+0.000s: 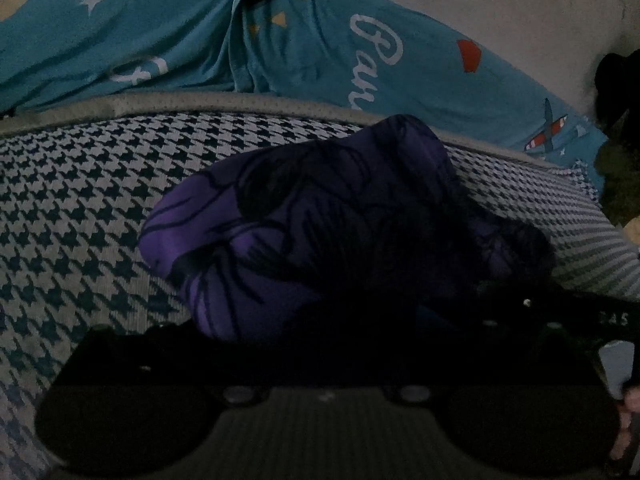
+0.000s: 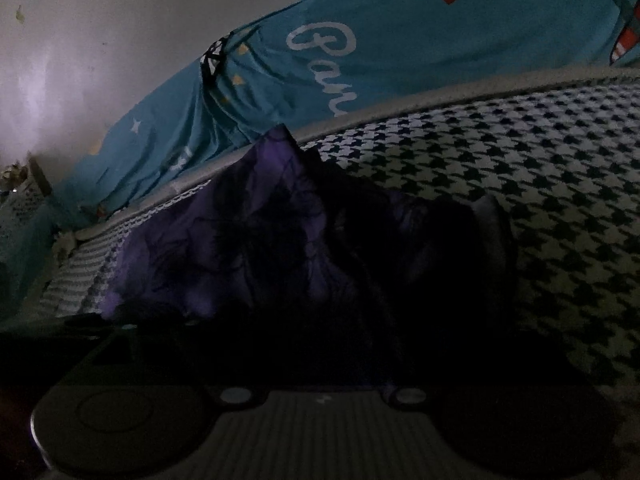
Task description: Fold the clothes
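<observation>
Purple cloth printed with dark line drawings, the garment (image 1: 304, 216) (image 2: 256, 240), lay bunched in a soft heap on the houndstooth bedcover (image 1: 80, 208) (image 2: 540, 184), toward the far edge of the bed. It was crumpled rather than flat, with one peak of fabric rising toward the pale piped border of the mattress. From my left wrist view the heap sat in the middle and ran down to the near right, where it vanished into shadow right over my left tongs (image 1: 320, 344). Their fingers were lost in the dark under the cloth, so I could not tell whether they were open or clamped on it. From my right wrist view the same heap filled the centre and left, and my right tongs (image 2: 320, 344) were just as buried in blackness beneath it. I could not tell whether they pinched the garment or only stood around it. Beyond the bed's far edge a turquoise sheet (image 1: 360, 52) (image 2: 400, 60) with white script, stars, yellow triangles and a red shape was draped against the pale wall (image 1: 500, 4) (image 2: 100, 40). A small plane print showed on it at the far right.
</observation>
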{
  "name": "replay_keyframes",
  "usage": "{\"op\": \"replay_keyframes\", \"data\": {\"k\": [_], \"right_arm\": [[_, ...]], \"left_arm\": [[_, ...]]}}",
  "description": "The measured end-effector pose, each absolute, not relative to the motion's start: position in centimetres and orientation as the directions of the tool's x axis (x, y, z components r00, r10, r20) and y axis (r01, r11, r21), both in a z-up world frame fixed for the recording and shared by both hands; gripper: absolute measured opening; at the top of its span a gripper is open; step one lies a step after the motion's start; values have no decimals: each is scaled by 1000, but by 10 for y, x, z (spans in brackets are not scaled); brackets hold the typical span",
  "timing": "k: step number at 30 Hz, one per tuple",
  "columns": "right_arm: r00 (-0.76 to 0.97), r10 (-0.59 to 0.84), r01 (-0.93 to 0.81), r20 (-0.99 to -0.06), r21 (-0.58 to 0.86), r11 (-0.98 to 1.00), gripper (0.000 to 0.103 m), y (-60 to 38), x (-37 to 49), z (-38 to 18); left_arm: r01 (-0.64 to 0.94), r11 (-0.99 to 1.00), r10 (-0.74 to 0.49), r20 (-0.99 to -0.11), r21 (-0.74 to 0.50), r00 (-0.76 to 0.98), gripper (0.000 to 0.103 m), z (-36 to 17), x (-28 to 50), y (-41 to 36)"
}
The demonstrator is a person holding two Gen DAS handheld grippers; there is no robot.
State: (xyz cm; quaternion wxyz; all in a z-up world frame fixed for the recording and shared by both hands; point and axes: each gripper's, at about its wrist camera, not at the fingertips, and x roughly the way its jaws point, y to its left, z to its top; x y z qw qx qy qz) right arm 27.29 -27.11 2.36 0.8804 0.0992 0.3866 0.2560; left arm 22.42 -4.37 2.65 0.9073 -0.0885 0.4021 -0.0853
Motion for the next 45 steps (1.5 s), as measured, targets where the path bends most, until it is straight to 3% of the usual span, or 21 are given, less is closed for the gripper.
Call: {"op": "replay_keyframes", "data": {"k": [2, 5, 8, 12, 18, 45], "right_arm": [[584, 515, -374, -628, 354, 857, 47, -269, 272, 25], [599, 497, -354, -628, 349, 868, 33, -270, 272, 28], [615, 482, -366, -624, 316, 875, 29, -265, 268, 31], [639, 468, -387, -610, 271, 881, 25, -257, 262, 39], [669, 492, -425, -557, 256, 868, 24, -248, 249, 59], [676, 574, -542, -462, 216, 812, 23, -193, 208, 91]], "left_arm": [[84, 976, -205, -712, -202, 672, 94, 31, 222, -48], [76, 984, -171, -706, -164, 687, 85, 38, 217, -52], [64, 986, -152, -699, -151, 699, 72, 42, 213, -52], [51, 990, -130, -686, -135, 716, 56, 49, 209, -51], [43, 991, -115, -668, -124, 735, 44, 58, 202, -51], [-85, 993, 16, -620, -82, 784, 43, 76, 155, -6]]}}
